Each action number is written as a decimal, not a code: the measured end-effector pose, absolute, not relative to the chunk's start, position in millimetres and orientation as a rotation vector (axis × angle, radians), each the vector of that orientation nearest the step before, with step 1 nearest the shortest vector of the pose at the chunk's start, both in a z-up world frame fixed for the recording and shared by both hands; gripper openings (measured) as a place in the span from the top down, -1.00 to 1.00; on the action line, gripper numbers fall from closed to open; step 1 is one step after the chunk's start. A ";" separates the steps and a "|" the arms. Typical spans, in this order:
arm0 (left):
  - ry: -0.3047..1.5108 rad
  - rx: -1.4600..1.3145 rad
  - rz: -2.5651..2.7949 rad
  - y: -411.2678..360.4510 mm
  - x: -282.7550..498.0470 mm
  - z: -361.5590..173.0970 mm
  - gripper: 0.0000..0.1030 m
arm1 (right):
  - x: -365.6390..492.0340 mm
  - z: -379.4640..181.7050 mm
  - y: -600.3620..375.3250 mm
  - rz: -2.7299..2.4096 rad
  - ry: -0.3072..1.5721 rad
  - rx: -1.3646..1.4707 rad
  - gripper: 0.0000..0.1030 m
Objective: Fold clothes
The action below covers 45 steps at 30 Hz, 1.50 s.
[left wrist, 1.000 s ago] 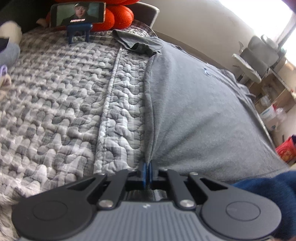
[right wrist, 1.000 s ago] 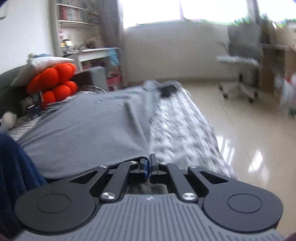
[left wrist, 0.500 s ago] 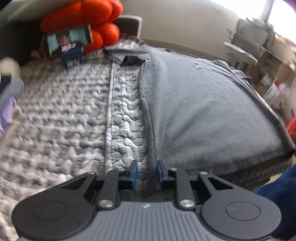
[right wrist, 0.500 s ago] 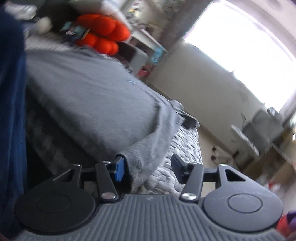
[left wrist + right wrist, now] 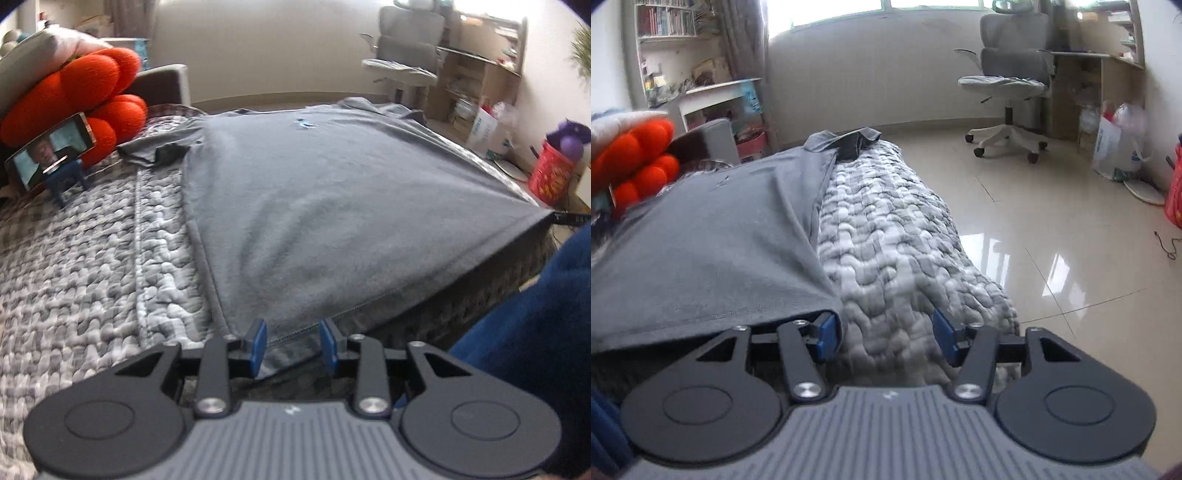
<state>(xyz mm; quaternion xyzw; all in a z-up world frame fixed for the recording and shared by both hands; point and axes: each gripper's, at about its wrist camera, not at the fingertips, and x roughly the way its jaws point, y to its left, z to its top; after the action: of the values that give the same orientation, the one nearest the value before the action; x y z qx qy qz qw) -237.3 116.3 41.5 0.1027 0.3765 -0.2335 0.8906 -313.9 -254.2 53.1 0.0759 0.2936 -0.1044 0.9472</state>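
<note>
While the shirt (image 5: 332,206) stretches toward the frame's top, its hem lies between the opening left fingers (image 5: 260,345); the right fingers (image 5: 827,334), open, flank its corner.

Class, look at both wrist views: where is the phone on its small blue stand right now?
The phone shows only in the left wrist view, far left, standing on the quilt just in front of the orange cushion, left of the grey shirt.

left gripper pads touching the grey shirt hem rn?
Cannot tell. In the left wrist view the grey shirt hem lies between the left gripper's opening jaws; whether a pad brushes the cloth isn't plain.
</note>
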 end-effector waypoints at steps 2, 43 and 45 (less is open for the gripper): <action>0.783 0.229 -0.489 114.8 -237.4 38.8 0.37 | -314.7 53.0 -234.1 -0.179 0.612 -0.022 -0.16; 0.716 0.216 -0.759 57.2 -207.1 52.0 -0.05 | -223.8 104.2 -163.9 0.403 0.685 0.161 0.89; 0.712 0.234 -0.796 43.6 -204.6 50.1 -0.07 | -212.3 104.0 -167.7 0.395 0.729 0.228 0.89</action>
<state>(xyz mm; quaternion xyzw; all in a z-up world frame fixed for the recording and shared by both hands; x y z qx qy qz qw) -204.6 43.6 50.1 0.1112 0.3387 -0.3786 0.8541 -212.3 -167.7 104.0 0.1104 0.3532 0.1915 0.9091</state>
